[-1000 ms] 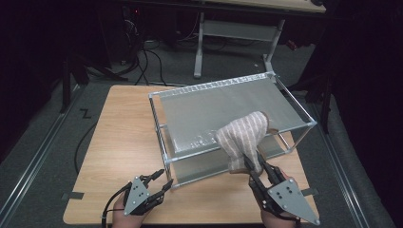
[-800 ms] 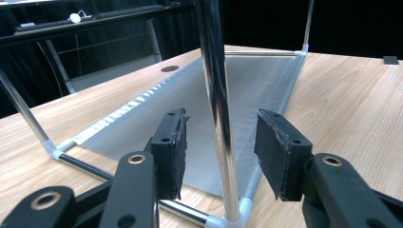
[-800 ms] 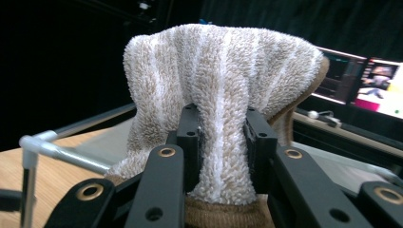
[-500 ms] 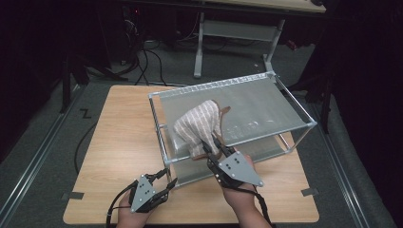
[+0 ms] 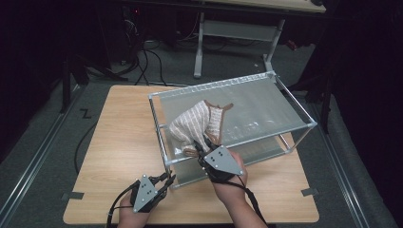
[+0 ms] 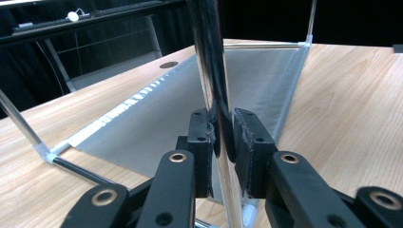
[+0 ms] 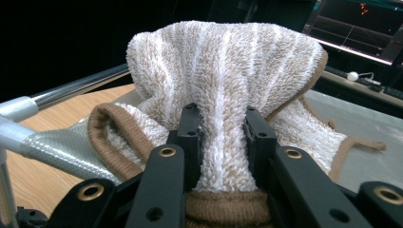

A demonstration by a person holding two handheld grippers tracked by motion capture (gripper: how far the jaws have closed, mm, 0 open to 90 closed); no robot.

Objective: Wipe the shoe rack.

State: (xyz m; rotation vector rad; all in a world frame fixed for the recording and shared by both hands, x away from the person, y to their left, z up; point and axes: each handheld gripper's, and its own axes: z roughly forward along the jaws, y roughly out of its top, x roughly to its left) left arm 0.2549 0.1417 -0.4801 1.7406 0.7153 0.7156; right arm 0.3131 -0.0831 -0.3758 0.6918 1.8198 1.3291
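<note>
Towel gripped above the rack's top shelf, not yet laid flat

The right gripper (image 5: 205,148) clamps the bunched towel (image 5: 197,124); the left gripper (image 6: 221,137), jaws just closed, pinches the rack's corner post (image 6: 211,71) below it; spreading remains.

So I've dragged the towel (image 5: 197,127) with my right gripper (image 5: 205,146) from the rack's (image 5: 290,102) right side over to its left front corner. Meanwhile the left gripper (image 6: 222,135) just closed its fingers (image 6: 247,137) onto the rack's front corner post (image 6: 211,71).
</note>
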